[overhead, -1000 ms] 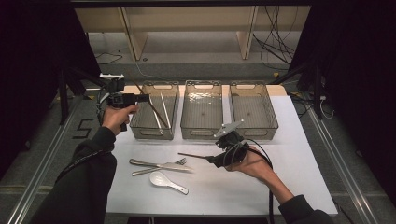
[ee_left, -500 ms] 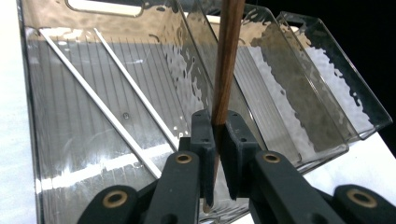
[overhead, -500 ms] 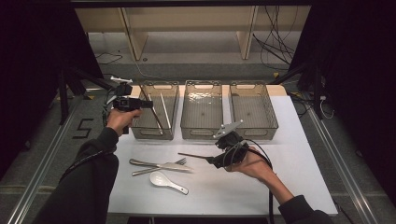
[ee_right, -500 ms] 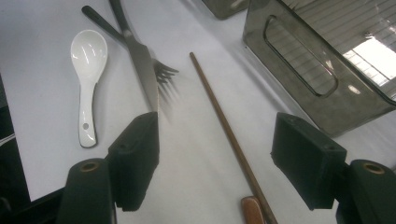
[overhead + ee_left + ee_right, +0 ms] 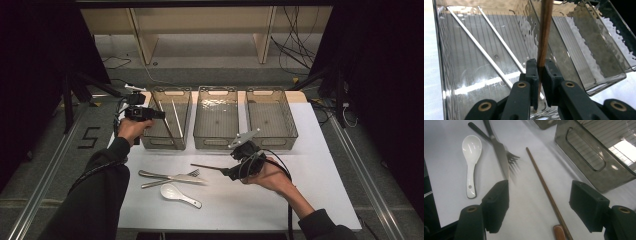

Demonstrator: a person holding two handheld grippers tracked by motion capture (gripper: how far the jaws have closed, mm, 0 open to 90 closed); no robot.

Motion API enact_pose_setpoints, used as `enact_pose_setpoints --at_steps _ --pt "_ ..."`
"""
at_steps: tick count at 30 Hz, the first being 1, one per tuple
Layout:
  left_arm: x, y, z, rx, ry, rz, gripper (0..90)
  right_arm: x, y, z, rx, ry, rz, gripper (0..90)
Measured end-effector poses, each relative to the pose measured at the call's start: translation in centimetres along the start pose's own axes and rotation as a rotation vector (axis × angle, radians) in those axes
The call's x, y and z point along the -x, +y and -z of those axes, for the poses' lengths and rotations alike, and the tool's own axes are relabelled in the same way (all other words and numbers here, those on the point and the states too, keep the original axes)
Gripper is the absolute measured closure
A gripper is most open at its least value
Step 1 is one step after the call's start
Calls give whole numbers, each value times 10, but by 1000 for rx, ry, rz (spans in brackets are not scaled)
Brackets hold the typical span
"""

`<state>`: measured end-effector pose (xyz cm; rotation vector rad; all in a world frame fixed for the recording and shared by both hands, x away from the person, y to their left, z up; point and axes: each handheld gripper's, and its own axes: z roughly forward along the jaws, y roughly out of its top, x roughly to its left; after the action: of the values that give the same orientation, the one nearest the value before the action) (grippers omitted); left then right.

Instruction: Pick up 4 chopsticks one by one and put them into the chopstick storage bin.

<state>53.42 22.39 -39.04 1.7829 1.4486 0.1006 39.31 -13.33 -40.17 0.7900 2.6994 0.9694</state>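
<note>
The high view hangs above the person's side and looks forward and down on the whole table — three bins in a row, floor beyond. The left gripper view sits close, facing along its jaws down into the left bin, also seen from above. The right gripper view rides low, close over the tabletop, facing the spoon and knife — both lie near the front edge in the high view.
</note>
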Motion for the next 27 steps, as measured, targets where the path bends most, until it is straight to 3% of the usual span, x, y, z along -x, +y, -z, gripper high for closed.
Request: enact_pose_setpoints --at_steps 4,8,15,17,21,27 --pt "0 2 -1 -4 23 -19 753 -1 0 0 -1 4 -1 328" --pt "2 1 -4 -21 44 -55 625 -1 0 0 1 8 0 328" --pt "5 1 -1 -14 34 -52 483 0 0 0 -1 8 2 327" --pt "8 0 3 -5 15 -53 425 1 0 0 -2 8 -1 327" --pt "16 -5 16 41 -66 -65 334 3 -1 0 -7 4 -9 326" --pt "33 -25 40 101 -126 -131 254 10 -3 0 -26 -10 -30 321"
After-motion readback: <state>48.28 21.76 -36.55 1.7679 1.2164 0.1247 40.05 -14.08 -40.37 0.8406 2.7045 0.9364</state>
